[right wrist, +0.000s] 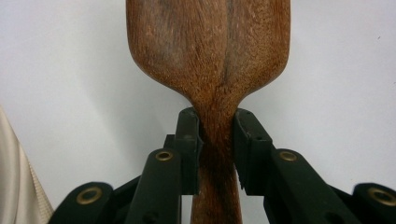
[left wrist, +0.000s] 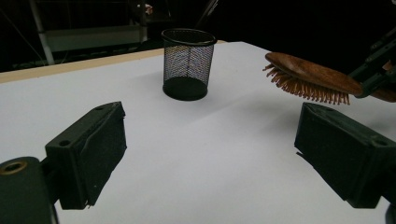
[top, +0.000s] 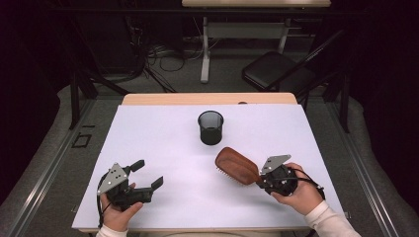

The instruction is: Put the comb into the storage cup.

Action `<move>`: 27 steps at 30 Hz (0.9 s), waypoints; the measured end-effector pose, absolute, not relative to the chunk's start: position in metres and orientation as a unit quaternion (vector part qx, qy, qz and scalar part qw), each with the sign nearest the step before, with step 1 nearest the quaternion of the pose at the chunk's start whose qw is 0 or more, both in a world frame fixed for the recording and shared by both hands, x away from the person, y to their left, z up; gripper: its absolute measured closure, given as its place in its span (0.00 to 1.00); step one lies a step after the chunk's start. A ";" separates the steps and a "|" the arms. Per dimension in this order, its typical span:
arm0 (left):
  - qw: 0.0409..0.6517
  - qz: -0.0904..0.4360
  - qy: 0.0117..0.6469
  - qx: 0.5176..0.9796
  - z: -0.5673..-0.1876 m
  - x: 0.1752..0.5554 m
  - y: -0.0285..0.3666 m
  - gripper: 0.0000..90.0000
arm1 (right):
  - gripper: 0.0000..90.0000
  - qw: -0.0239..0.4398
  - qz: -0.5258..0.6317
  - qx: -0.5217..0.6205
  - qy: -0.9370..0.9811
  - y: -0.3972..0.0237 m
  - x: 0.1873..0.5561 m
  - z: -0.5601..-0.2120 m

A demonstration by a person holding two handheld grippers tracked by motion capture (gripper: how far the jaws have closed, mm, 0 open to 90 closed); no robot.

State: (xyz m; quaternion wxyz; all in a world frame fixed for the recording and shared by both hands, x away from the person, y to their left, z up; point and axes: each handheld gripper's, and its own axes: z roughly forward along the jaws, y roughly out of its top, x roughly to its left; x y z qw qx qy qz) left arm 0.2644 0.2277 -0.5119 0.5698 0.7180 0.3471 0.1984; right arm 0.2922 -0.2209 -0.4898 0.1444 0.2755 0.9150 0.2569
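A wooden hairbrush (top: 237, 166) hangs above the white table sheet at the right, bristles down. My right gripper (top: 262, 181) is shut on its handle (right wrist: 215, 140), both pads pressing the neck just below the paddle. Across the table, the brush (left wrist: 310, 77) floats clear of the sheet with its bristles showing. My left gripper (top: 150, 174) rests near the front left of the sheet, jaws wide apart and nothing between them; its two black fingers (left wrist: 91, 149) frame bare sheet. A black mesh cup (top: 210, 127) stands upright at the middle back, also ahead of the left gripper (left wrist: 187, 63).
The white sheet (top: 158, 133) covers most of a wooden table whose far edge (top: 207, 98) shows behind it. Beyond the table stand a folding chair (top: 279, 71) and a desk frame with cables on the floor. A cream sleeve (right wrist: 18, 186) shows at the lower left.
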 end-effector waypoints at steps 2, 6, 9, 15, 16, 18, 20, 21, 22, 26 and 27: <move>0.570 0.198 0.347 0.718 -0.512 0.264 0.228 0.10 | 0.82 0.146 0.260 0.275 0.914 -0.220 0.293 -0.488; 0.569 0.197 0.347 0.719 -0.512 0.265 0.227 0.10 | 0.82 0.148 0.261 0.270 0.915 -0.218 0.294 -0.485; 0.568 0.196 0.349 0.719 -0.512 0.265 0.227 0.10 | 0.82 0.148 0.266 0.269 0.914 -0.217 0.295 -0.483; 0.564 0.199 0.345 0.723 -0.513 0.266 0.226 0.10 | 0.82 0.146 0.266 0.263 0.916 -0.212 0.297 -0.479; 0.562 0.199 0.344 0.725 -0.513 0.266 0.225 0.10 | 0.82 0.146 0.264 0.262 0.917 -0.211 0.297 -0.478; 0.563 0.195 0.343 0.726 -0.513 0.266 0.224 0.10 | 0.82 0.147 0.266 0.257 0.917 -0.209 0.298 -0.476; 0.560 0.195 0.339 0.730 -0.512 0.266 0.223 0.10 | 0.82 0.146 0.266 0.257 0.918 -0.208 0.298 -0.474; 0.559 0.197 0.335 0.732 -0.512 0.266 0.221 0.10 | 0.82 0.146 0.269 0.256 0.917 -0.207 0.299 -0.474; 0.557 0.199 0.334 0.734 -0.512 0.266 0.220 0.10 | 0.82 0.145 0.267 0.255 0.918 -0.206 0.299 -0.472; 0.545 0.213 0.320 0.745 -0.509 0.265 0.214 0.10 | 0.82 0.144 0.267 0.253 0.919 -0.203 0.300 -0.470; 0.542 0.216 0.316 0.748 -0.508 0.266 0.213 0.10 | 0.82 0.144 0.270 0.253 0.918 -0.203 0.301 -0.469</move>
